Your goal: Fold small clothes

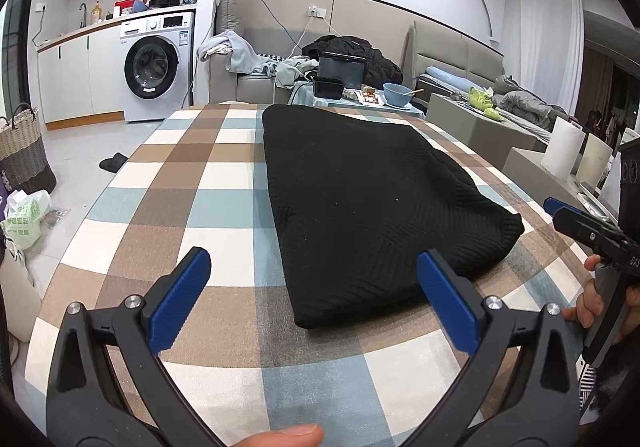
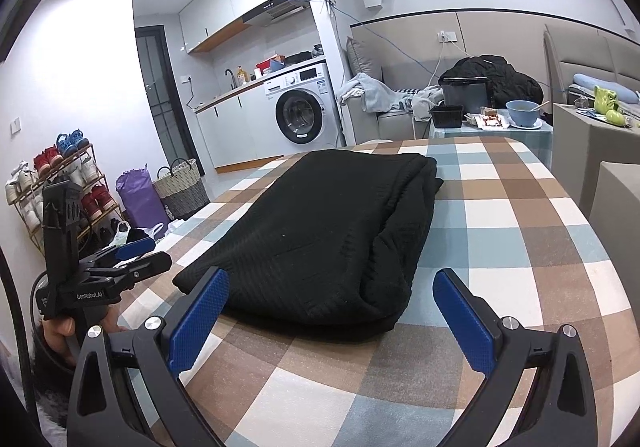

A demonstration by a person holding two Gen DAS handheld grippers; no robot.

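Observation:
A black knitted garment (image 1: pixel 360 199) lies folded into a long rectangle on the checked tablecloth (image 1: pixel 192 207); it also shows in the right wrist view (image 2: pixel 324 231). My left gripper (image 1: pixel 314 267) is open and empty, held just short of the garment's near left corner. My right gripper (image 2: pixel 330 287) is open and empty, its jaws on either side of the garment's near end, a little above the cloth. The right gripper also shows at the right edge of the left wrist view (image 1: pixel 560 209), and the left gripper shows at the left of the right wrist view (image 2: pixel 140 253).
A small side table with a blue bowl (image 1: pixel 397 93) and black containers (image 1: pixel 329 86) stands beyond the table's far end. A sofa with piled clothes (image 1: pixel 256 59), a washing machine (image 1: pixel 158 65) and a woven basket (image 1: pixel 22 151) lie further off. A shoe rack (image 2: pixel 56 183) is at left.

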